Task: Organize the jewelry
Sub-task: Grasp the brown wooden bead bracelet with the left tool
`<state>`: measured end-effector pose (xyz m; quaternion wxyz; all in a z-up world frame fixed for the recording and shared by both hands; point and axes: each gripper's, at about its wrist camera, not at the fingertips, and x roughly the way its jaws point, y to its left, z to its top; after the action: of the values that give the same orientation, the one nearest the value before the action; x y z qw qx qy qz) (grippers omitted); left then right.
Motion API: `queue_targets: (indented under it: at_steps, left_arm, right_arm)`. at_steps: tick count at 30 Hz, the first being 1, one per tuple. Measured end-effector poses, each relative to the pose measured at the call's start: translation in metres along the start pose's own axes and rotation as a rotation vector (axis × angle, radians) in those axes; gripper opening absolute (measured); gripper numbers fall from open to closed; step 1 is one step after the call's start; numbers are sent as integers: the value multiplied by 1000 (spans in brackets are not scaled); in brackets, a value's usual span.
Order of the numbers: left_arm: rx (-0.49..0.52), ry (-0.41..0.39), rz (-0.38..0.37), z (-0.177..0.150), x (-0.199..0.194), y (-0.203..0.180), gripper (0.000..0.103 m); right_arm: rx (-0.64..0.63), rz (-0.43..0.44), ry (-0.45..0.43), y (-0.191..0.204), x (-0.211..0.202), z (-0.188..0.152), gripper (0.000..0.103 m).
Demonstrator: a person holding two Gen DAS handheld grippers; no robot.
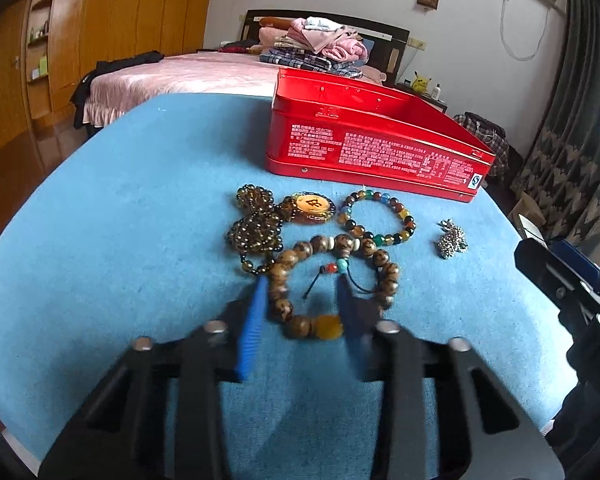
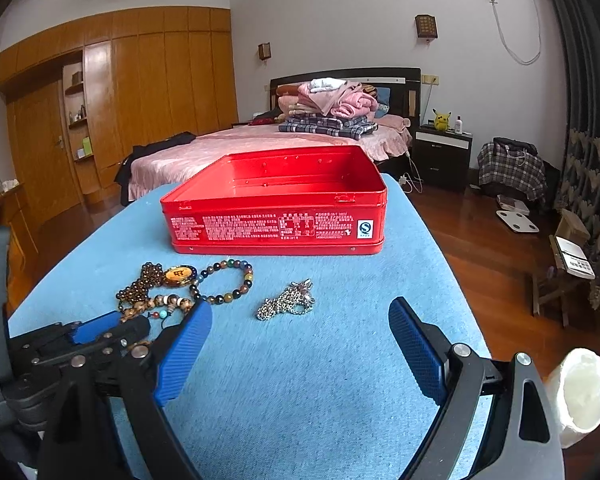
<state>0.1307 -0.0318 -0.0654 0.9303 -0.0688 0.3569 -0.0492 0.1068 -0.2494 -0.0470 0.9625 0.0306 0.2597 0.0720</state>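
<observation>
Table (image 2: 340, 360): blue cloth surface, carrying all items. Red tin (image 2: 276, 208): open, lidless, standing at the far end of the table; what shows of its interior is bare, no jewelry in it.

All four pieces lie on the cloth on the near side of the tin. Dark beaded necklace (image 1: 256, 224) with amber pendant (image 1: 312, 208): near the tin's left part, bunched. Wooden bead bracelet (image 1: 332, 280): farthest from the tin, touching the necklace. Multicoloured bead bracelet (image 1: 376, 216): just in front of the tin, touching the wooden one. Silver chain (image 2: 288, 300): bunched, apart from the others, before the tin's right part.

Left gripper (image 1: 302, 308): jaws drawn in around the near arc of the wooden bead bracelet, pads at the beads; the frame is blurred, so a firm pinch is judged likely, not confirmed. Right gripper (image 2: 300, 344): jaws spread wide, nothing between them, short of the silver chain.

Progress: judged at the start. No piece stowed; four remain to be moved.
</observation>
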Motion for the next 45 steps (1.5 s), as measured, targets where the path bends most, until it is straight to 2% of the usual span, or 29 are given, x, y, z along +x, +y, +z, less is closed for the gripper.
queue_targets:
  at_steps: [1, 4, 11, 14, 16, 18, 23, 25, 27, 32, 36, 39, 41, 45]
  left_arm:
    - [7, 4, 14, 0, 2, 0, 12]
    - [12, 4, -5, 0, 2, 3, 10]
    - [-22, 15, -50, 1, -7, 19, 11]
    - [-47, 23, -72, 2, -7, 21, 19]
    - [-55, 21, -80, 2, -7, 19, 33]
    - [-38, 22, -74, 1, -6, 13, 34]
    - [11, 17, -35, 0, -1, 4, 29]
    - [23, 17, -23, 1, 1, 2, 13]
    - [14, 17, -24, 1, 3, 3, 10]
    - [0, -3, -47, 2, -1, 3, 10]
    - [8, -47, -45, 6, -7, 3, 10]
    - [5, -51, -33, 8, -5, 6, 10]
    - [1, -54, -25, 9, -4, 9, 10]
    - [-6, -82, -14, 18, -4, 14, 10]
  right_arm:
    - [0, 1, 2, 1, 0, 0, 88]
    - [-1, 0, 6, 1, 1, -1, 88]
    - [6, -1, 9, -2, 2, -2, 88]
    - [5, 1, 12, -1, 3, -2, 88]
    - [1, 0, 14, -1, 4, -3, 88]
    - [3, -2, 14, -1, 3, -3, 88]
    - [5, -2, 14, -2, 3, -3, 88]
    - [6, 0, 17, -2, 3, -3, 88]
    - [6, -1, 16, -2, 3, -3, 88]
    - [13, -1, 25, -2, 6, -2, 88]
    - [40, 10, 80, -1, 21, 3, 88]
    - [64, 9, 123, -1, 34, 7, 87]
    - [70, 4, 158, -1, 43, 8, 82]
    - [80, 3, 201, 0, 56, 11, 78]
